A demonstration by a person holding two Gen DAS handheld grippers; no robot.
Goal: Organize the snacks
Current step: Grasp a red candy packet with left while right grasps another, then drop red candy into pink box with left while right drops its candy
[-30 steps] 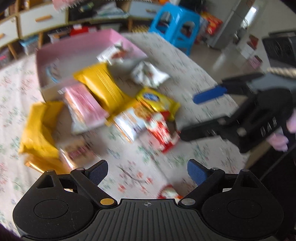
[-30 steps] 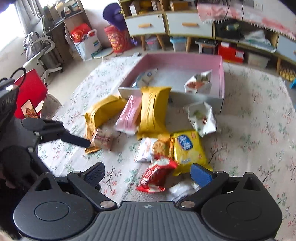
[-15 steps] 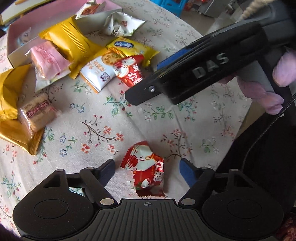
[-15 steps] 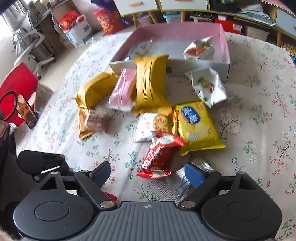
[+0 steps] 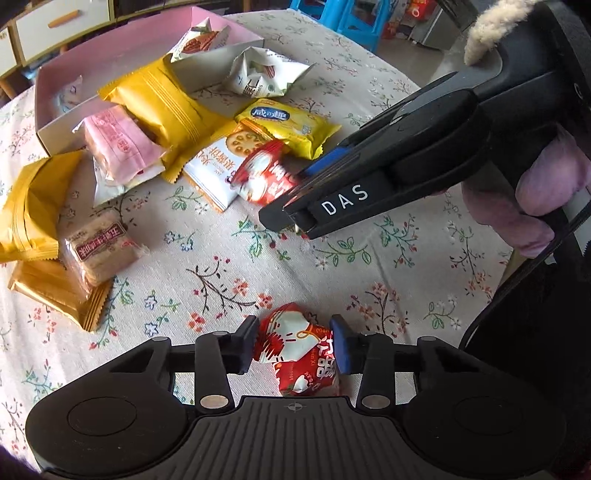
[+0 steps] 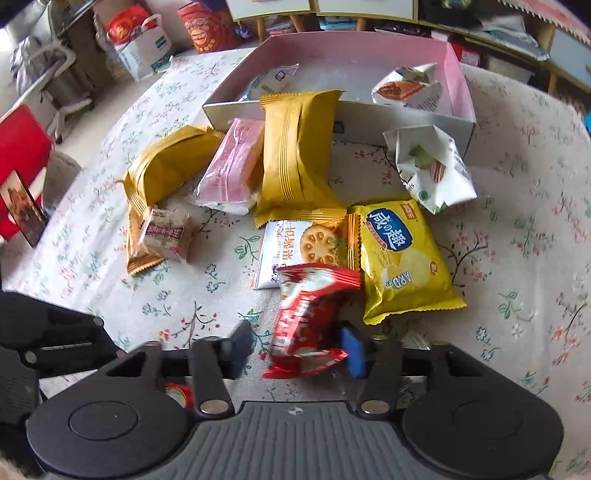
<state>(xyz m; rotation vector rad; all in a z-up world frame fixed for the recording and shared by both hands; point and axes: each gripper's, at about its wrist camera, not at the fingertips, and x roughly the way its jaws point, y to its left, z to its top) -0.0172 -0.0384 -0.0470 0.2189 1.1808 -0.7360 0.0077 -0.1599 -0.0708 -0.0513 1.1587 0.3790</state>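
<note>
My left gripper (image 5: 293, 345) is shut on a small red-and-white snack packet (image 5: 301, 354) near the table's front edge. My right gripper (image 6: 295, 349) has closed around a second red-and-white packet (image 6: 310, 314); the right pad touches it, a small gap shows at the left pad. The right gripper also shows in the left wrist view (image 5: 295, 199) beside that packet (image 5: 264, 171). A pink box (image 6: 354, 51) at the back holds a few snacks. Loose snacks lie before it: yellow packs (image 6: 297, 155), a pink pack (image 6: 232, 166), a yellow chip bag (image 6: 402, 258).
A floral cloth (image 5: 369, 240) covers the table. A white crumpled pack (image 6: 428, 170) lies right of the box. A brown cake bar (image 5: 98, 251) lies on gold wrappers at the left. Drawers, bags and a blue stool (image 5: 343, 18) stand beyond the table.
Both grippers moved down and forward. The left one closed on the near red packet; the right one closed in around the other red packet.
</note>
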